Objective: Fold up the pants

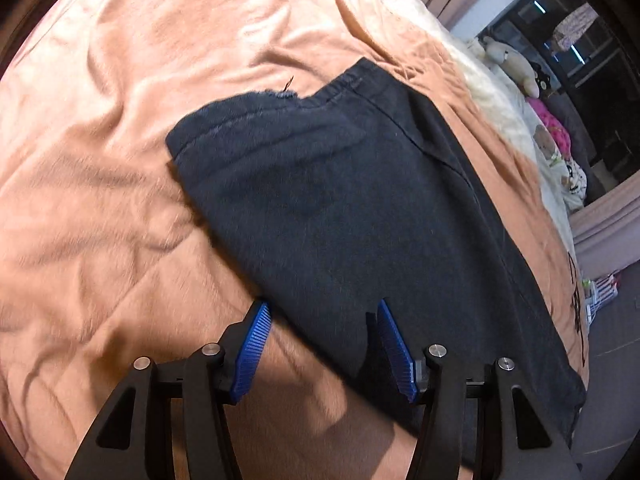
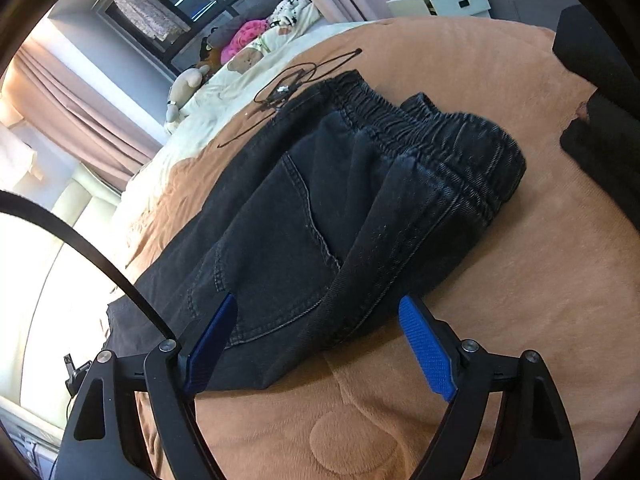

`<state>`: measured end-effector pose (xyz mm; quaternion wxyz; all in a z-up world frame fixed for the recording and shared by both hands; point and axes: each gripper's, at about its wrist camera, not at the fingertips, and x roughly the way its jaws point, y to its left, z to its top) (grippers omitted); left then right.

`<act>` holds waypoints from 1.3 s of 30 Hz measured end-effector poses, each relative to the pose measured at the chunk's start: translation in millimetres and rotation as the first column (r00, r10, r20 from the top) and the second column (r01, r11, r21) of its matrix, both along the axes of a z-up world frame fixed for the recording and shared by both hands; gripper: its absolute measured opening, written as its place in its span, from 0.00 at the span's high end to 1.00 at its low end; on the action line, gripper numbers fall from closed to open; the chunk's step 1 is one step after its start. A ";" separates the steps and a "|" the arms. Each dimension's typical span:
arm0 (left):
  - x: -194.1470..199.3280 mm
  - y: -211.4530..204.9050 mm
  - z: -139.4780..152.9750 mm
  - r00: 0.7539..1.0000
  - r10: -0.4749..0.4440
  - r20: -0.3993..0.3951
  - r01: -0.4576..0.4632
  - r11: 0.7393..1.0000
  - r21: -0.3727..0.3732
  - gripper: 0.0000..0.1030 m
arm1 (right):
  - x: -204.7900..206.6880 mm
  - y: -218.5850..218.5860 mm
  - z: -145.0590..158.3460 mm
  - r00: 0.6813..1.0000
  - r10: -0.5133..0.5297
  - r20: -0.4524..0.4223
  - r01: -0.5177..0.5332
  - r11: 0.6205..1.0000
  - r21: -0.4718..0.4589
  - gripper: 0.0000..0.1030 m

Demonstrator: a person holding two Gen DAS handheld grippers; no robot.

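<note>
Dark denim pants lie folded lengthwise on an orange blanket, with the frayed hem end farthest from the camera. My left gripper is open just above the near part; the pants' left edge runs between its blue pads without touching them. In the right wrist view the same pants show their elastic waistband at the far right. My right gripper stands open, low over the near folded edge, which lies between its pads.
A thin black cable lies on the blanket beyond the pants. Plush toys and pillows sit at the bed's head. A dark sleeve or garment shows at the right edge. The bed's edge drops off right of the pants.
</note>
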<state>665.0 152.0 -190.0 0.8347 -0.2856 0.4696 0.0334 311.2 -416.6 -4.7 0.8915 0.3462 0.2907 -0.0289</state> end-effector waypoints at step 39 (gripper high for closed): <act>15.8 12.6 -3.8 0.997 0.044 0.060 -0.044 0.999 -0.014 0.70 | -35.6 -15.9 15.5 0.958 -0.286 -0.022 0.286 0.958 -0.012 0.34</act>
